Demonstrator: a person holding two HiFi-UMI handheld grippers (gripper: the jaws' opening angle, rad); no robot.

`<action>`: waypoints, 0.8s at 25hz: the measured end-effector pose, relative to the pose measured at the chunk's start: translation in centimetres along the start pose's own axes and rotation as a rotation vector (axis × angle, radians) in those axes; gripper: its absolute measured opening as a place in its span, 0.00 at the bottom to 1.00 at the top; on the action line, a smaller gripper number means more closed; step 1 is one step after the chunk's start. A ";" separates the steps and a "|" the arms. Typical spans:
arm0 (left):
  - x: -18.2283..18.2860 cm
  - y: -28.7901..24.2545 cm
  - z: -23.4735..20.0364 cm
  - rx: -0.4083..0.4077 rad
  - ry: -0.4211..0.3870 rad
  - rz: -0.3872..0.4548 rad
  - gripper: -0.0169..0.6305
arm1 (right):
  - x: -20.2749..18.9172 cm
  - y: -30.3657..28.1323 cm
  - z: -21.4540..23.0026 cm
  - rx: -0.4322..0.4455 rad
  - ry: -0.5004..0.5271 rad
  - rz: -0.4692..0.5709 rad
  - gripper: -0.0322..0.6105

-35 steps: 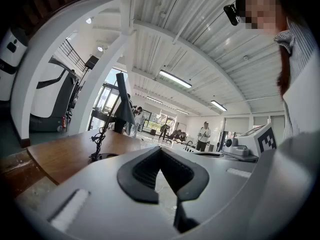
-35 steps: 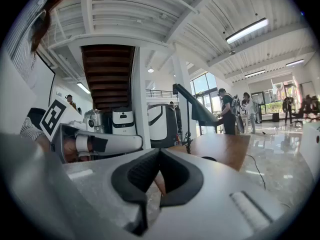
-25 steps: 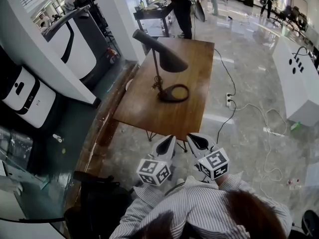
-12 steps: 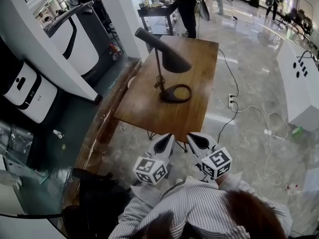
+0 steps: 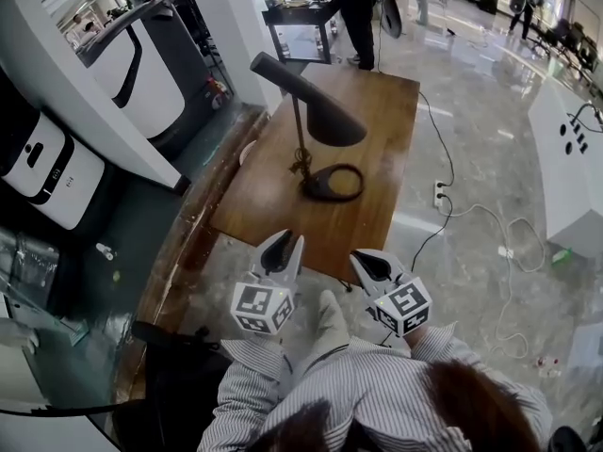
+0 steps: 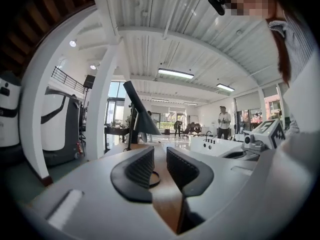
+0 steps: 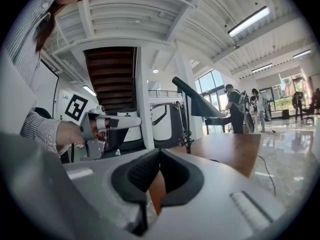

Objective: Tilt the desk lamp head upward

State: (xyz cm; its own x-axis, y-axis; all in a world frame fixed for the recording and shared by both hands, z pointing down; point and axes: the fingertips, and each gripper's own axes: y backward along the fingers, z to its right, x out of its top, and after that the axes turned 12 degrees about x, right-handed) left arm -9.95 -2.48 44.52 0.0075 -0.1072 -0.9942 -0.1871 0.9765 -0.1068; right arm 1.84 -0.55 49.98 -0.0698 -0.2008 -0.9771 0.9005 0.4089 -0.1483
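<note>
A black desk lamp stands on the wooden table [image 5: 267, 205], with its cone head [image 5: 314, 109] slanting down to the right over a ring base [image 5: 332, 183]. Both grippers hover off the table's near edge, apart from the lamp. My left gripper [image 5: 280, 250] is left of the base; its jaws have just been opening and stand a little apart with nothing between them. In the left gripper view [image 6: 160, 153] the lamp head [image 6: 141, 118] sits straight ahead. My right gripper [image 5: 368, 265] is shut and empty. In the right gripper view [image 7: 159, 155] the lamp head [image 7: 196, 102] is ahead to the right.
A white column [image 5: 231, 36] and white machines [image 5: 132, 69] line the left side. A black side table [image 5: 300, 15] with a person beside it stands beyond the desk. A power strip [image 5: 437, 192] with cables lies on the floor to the right, near a white cabinet [image 5: 565, 158].
My left gripper has moved left and forward toward the table's near edge, and its jaws have parted. The right gripper has edged slightly forward.
</note>
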 end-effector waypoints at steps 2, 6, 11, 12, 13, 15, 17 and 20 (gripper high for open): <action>1.2 -1.8 -2.2 0.031 -0.028 0.023 0.16 | -0.1 -1.9 1.6 -0.012 0.019 -0.018 0.05; 3.7 -5.6 -5.9 0.037 -0.061 0.066 0.19 | 0.9 -6.1 5.5 -0.064 0.047 -0.019 0.07; 5.6 -10.2 -8.9 0.000 -0.149 0.083 0.21 | 2.5 -11.3 9.8 -0.121 0.055 0.019 0.08; 6.1 -11.0 -9.2 -0.010 -0.171 0.089 0.21 | 2.8 -12.4 10.6 -0.127 0.058 0.021 0.09; 6.8 -11.8 -9.6 -0.021 -0.188 0.098 0.21 | 3.1 -13.5 11.3 -0.131 0.061 0.019 0.09; 8.1 -13.0 -10.5 -0.039 -0.212 0.124 0.21 | 3.2 -16.1 12.7 -0.131 0.070 0.000 0.11; 9.3 -14.1 -11.5 -0.058 -0.235 0.147 0.21 | 3.0 -18.7 14.0 -0.134 0.072 -0.029 0.15; 10.5 -16.0 -12.4 -0.100 -0.287 0.151 0.21 | 3.1 -21.5 16.0 -0.174 0.065 -0.036 0.19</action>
State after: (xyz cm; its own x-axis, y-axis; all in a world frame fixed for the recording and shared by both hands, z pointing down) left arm -19.03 -21.49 35.98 0.2455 0.1082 -0.9633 -0.3021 0.9528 0.0300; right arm -10.86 -24.20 52.57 -0.1334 -0.1623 -0.9777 0.8095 0.5513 -0.2020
